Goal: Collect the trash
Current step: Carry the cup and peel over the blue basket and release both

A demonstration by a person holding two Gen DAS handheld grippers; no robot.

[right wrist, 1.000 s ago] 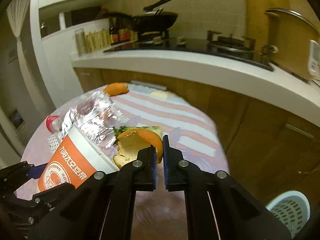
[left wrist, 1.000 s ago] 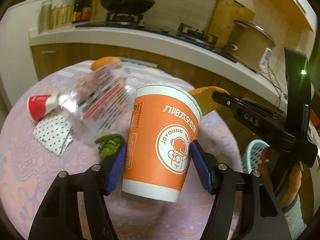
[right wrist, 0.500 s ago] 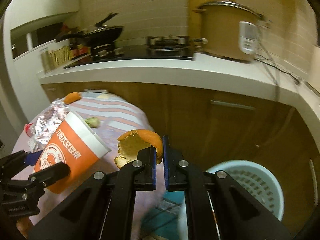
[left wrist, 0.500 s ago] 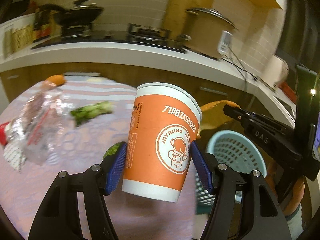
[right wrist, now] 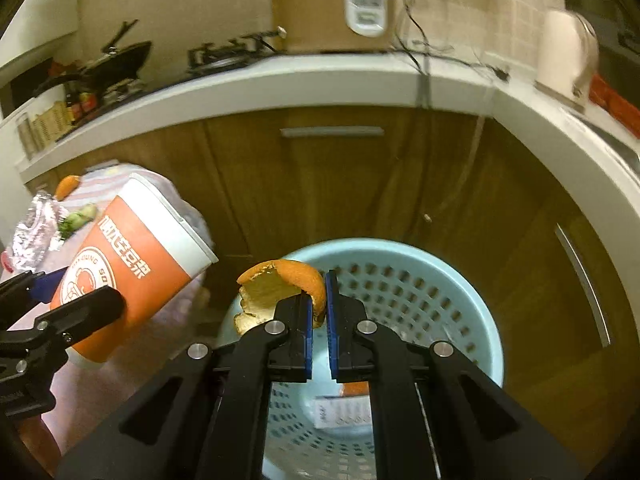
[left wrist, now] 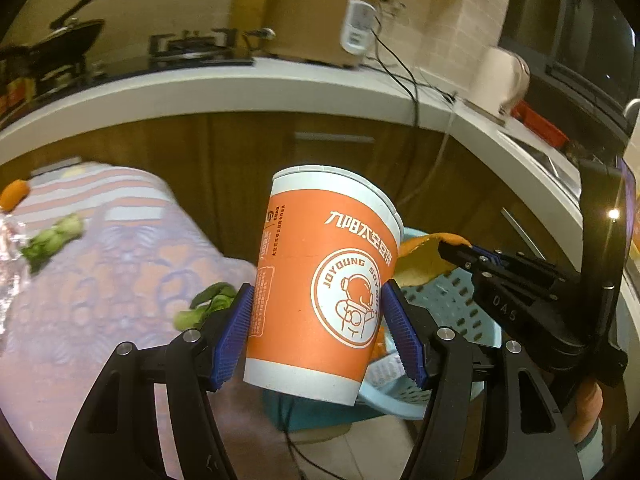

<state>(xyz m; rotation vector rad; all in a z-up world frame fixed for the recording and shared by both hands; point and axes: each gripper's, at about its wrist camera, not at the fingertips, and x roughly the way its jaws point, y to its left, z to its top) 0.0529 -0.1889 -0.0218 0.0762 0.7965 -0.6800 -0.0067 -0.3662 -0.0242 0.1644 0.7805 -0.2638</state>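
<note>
Right wrist view: right gripper [right wrist: 319, 320] clenched on orange peel [right wrist: 280, 284] above bin [right wrist: 460, 280], left gripper [left wrist: 316, 328] gripping cup [left wrist: 320, 280] w/ fingers near surface edge; early release could miss bin.

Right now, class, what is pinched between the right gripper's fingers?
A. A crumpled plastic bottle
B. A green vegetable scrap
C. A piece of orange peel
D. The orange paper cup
C: the right gripper is shut on the orange peel above the blue basket, while the orange paper cup sits in the left gripper.
</note>
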